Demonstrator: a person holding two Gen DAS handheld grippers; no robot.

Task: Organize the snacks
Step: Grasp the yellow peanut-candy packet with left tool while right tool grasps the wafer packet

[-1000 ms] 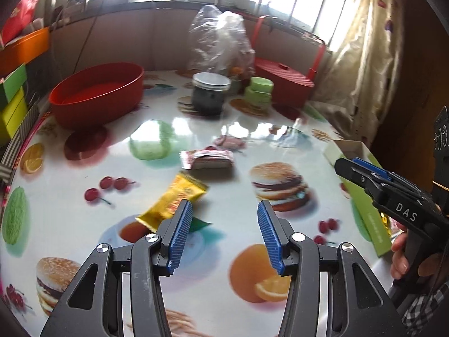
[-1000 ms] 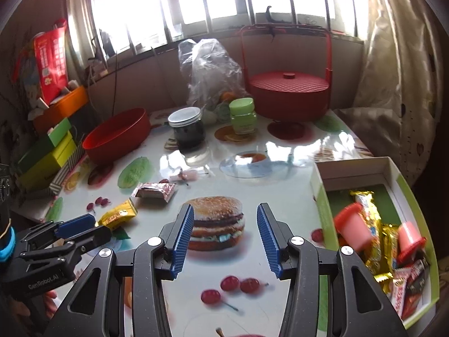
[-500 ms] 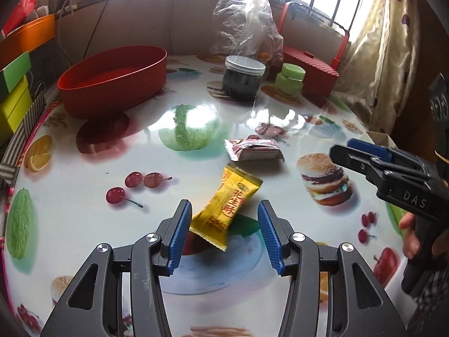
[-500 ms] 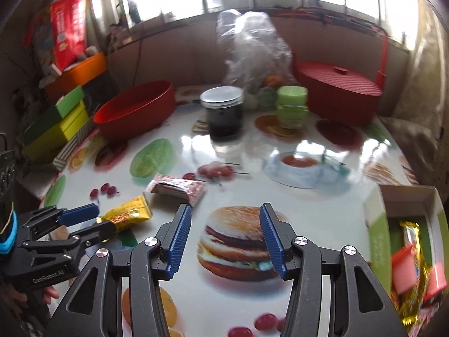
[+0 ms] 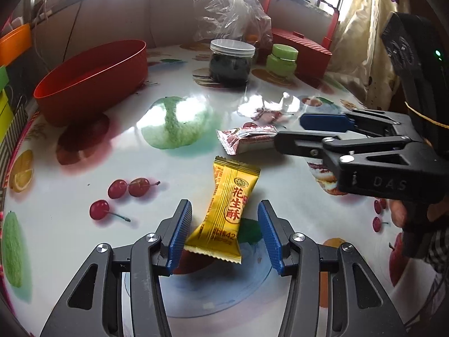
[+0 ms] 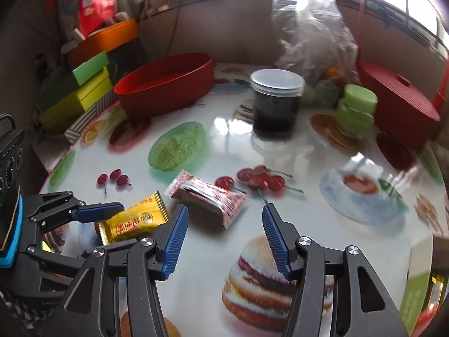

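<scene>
Lying flat on the glossy printed table, the yellow snack packet has its lower end between the blue pads of my left gripper. Its long axis runs away from the camera and leans a little to the right, so it sits roughly along the fingers, not across them. The jaws stand apart; the left pad looks just beside the wrapper's edge, the right pad clear of it, and I see no squeeze yet. I judge that closing here would pinch the packet across its narrow width, which is what I want.

Beyond it, well up the table, lies the red-and-white snack packet. From my right gripper it lies ahead and slightly left, its long axis slanting down to the right across the line of the fingers. Those jaws have just been opening and nothing is between them.

So the left hand is nearer the yellow packet, the right nearer the red-and-white one. The two grippers sit close together, the left tips just beside the right fingers, and I would watch for a clash.
</scene>
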